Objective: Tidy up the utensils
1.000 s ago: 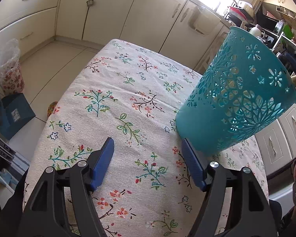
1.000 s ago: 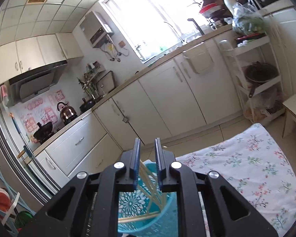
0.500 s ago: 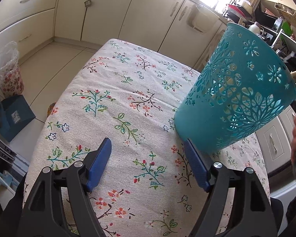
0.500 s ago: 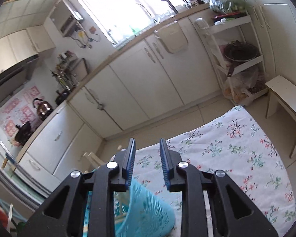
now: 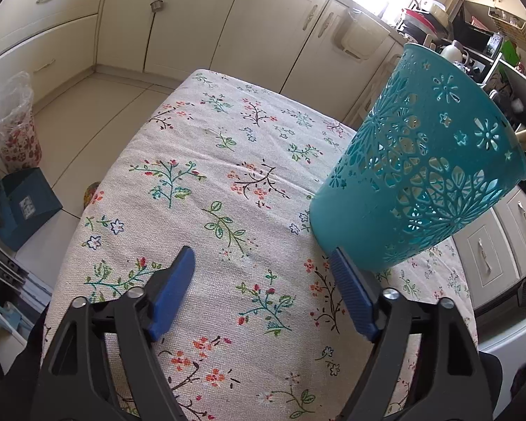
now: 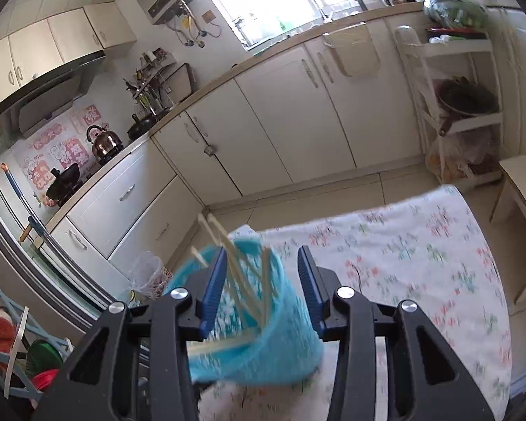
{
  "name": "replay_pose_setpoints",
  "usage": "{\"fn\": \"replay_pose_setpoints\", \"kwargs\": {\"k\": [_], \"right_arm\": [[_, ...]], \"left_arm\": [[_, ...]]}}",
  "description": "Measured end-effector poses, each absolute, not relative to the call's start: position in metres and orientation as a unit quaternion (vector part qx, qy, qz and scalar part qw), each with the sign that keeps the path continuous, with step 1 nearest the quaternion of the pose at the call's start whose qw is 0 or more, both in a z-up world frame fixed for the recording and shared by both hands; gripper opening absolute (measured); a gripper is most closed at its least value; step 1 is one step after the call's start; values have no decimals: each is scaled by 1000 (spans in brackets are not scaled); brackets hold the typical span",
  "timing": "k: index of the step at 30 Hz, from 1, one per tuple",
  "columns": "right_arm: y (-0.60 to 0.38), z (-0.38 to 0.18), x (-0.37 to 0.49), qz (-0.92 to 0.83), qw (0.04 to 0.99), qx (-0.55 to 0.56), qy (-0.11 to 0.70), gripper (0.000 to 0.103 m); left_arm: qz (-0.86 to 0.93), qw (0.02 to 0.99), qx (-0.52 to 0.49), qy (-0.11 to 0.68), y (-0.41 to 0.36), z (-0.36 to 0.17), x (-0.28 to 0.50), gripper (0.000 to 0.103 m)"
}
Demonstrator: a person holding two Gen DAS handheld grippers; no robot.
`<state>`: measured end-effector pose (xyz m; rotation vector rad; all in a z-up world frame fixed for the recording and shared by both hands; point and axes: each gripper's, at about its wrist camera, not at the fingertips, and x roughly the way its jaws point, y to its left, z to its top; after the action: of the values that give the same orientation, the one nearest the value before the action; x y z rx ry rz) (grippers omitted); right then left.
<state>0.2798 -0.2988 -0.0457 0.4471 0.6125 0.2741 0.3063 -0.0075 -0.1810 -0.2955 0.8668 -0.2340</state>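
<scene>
Floral tablecloth [image 5: 200,189] in the left view has the teal basket [image 5: 424,175] beside the left gripper [image 5: 263,294], jaws opening on nothing, while the right view's right gripper [image 6: 261,291], also opening empty-handed over the chopsticks [image 6: 242,277], could honestly tip it.
</scene>
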Motion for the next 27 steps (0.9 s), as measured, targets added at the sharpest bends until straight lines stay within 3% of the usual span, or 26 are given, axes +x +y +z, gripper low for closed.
{"fn": "replay_pose_setpoints", "kwargs": {"k": [2,4,10,18,27], "right_arm": [[-300,-57,258,124,918,216,308,47],[-298,-76,229,109,915,207,330,56],[-284,-114,175,78,887,198,409,65],[-253,-73,132,80,909,148,382,94],[-232,-34,79,74,914,137,374,96]], "left_arm": [[-82,893,-123,426,-8,-178,306,95],[-70,893,-114,430,-6,-175,301,95],[-70,899,-68,427,-12,-145,266,95],[-39,919,2,392,-26,-76,205,96],[-38,926,25,376,-21,-10,133,96]]}}
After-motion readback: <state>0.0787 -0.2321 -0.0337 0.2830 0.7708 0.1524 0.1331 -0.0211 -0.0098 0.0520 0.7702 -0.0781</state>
